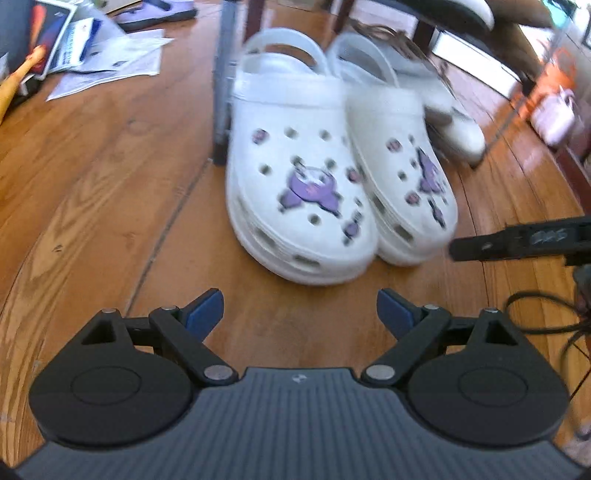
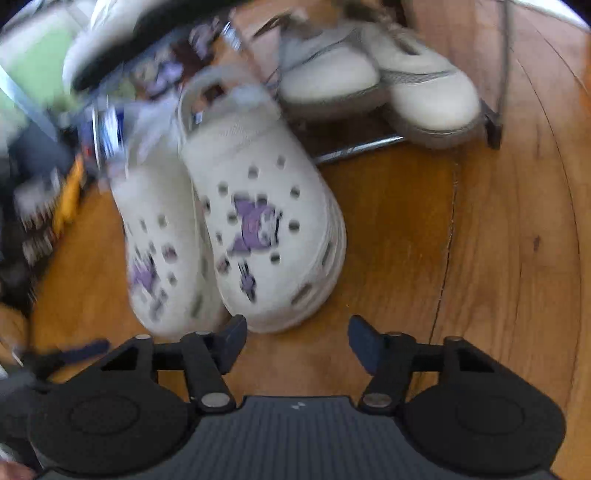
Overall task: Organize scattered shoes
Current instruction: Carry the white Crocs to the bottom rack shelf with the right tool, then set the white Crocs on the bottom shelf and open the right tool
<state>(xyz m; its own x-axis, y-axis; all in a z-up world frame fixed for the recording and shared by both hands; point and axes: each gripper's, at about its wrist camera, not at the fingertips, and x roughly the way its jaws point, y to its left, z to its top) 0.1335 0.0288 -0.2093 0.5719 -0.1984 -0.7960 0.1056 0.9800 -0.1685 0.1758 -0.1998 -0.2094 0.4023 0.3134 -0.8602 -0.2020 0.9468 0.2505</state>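
At the bottom of the left wrist view, the left claw (image 1: pixel 297 308) stands wide, its blue-padded fingers (image 1: pixel 205 312) apart over bare wooden floor (image 1: pixel 110 184) and holding nothing. Just beyond it, in the centre of the frame, a pair of white clogs (image 1: pixel 299 192) with purple charms sits side by side on the floor, toes toward the camera, the two shoes touching. The tip of the right claw (image 1: pixel 517 240) shows at the right edge, beside the clogs. Behind the pair, a grey metal post (image 1: pixel 221 85) rises at their left, and a white sneaker (image 1: pixel 458 129) lies behind them at the right. Scattered papers (image 1: pixel 107 62) lie in the upper left, with a purple slipper (image 1: pixel 155 14) further back.

In the right wrist view, the right claw (image 2: pixel 297 339) is also wide and empty at the bottom of the frame, its left finger just below the toe of the nearer clog (image 2: pixel 266 236). Further up, two cream sneakers (image 2: pixel 388 81) rest on a low metal rack rail (image 2: pixel 362 147) in the upper right. The upper left is too blurred to read.
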